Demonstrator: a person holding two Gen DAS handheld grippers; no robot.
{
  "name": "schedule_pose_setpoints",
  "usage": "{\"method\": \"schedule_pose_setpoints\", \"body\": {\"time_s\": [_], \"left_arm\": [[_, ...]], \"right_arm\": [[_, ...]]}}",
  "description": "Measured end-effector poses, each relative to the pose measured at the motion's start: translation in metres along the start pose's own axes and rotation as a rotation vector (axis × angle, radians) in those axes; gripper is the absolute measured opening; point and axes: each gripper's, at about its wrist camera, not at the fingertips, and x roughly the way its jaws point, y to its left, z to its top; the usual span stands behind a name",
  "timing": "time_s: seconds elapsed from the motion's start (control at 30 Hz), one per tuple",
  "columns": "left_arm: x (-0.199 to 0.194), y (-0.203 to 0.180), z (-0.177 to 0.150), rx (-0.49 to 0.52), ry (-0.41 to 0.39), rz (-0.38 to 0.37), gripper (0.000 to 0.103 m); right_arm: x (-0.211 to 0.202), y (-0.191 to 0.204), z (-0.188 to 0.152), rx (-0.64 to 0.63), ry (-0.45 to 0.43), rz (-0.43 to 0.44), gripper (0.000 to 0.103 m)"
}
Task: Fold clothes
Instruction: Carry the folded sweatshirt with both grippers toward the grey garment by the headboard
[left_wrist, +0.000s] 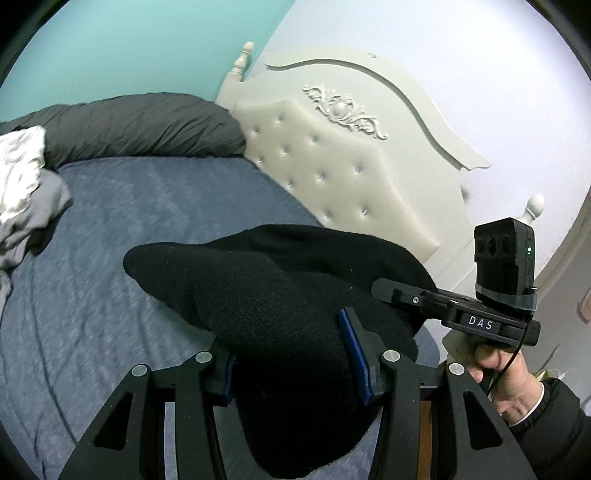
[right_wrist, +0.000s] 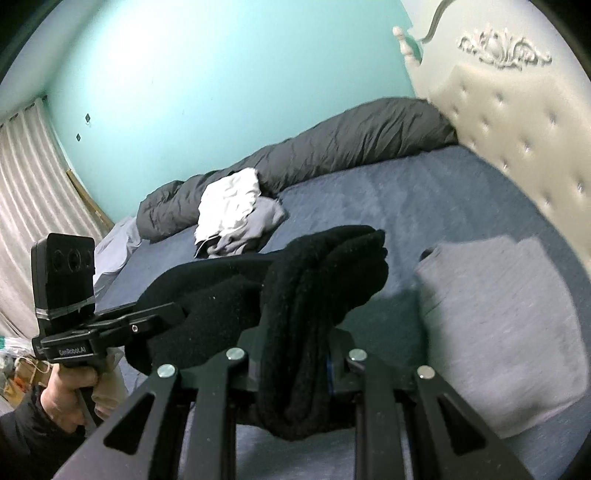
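Two hand-held grippers: both clenched on one black garment (left_wrist: 280, 306), held up above the bed (left_wrist: 147, 206).
Left hand-held gripper (left_wrist: 295, 354): blue pads pressed into a thick bundle of the black cloth, which fills the gap between them and droops below.
Right hand-held gripper (right_wrist: 295, 365): fingers closed tight on a bunched fold of the same black cloth; the pads are mostly hidden by it.
Black garment: fleecy, doubled over, strung between the two tools, clear of the blue bed cover.
In the way: from each wrist view the garment blocks the near part of the bed; the other tool and the person's hand (left_wrist: 506, 373) holding it sit at the frame edge.
Folded grey piece (right_wrist: 506, 332): flat on the bed, near the headboard (left_wrist: 332, 162), beside the right tool.
Loose white and grey clothes (right_wrist: 236, 214): heaped on the bed, farther from the headboard, against the dark duvet roll (right_wrist: 314, 147).
Duvet roll: along the far edge of the bed, one end touching the headboard.
Curtain (right_wrist: 33, 177): far from the headboard, by the teal wall.
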Motion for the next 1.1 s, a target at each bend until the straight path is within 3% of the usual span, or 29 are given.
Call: {"method": "schedule_pose_setpoints", "body": {"time_s": [0.33,0.6,0.9,1.1], "left_arm": [[0.066,-0.053,0.031,0.053,-0.019,-0.033,0.051],[0.121,-0.088,0.037,0.081,-0.037,-0.048,0.051],[0.172,-0.118,0.025,0.091,-0.053,-0.03,0.051],[0.213,-0.115,-0.005,0.027,0.011,-0.024,0.051]], "right_arm": [[-0.033,-0.063,0.028,-0.023,-0.044,-0.059,0.02],[-0.055,-0.116,0.035,-0.019,-0.089,-0.115,0.02],[-0.063,-0.169,0.027,-0.022,-0.095,-0.17,0.02],[-0.045,-0.207,0.001,0.032,-0.027,-0.211,0.02]]}}
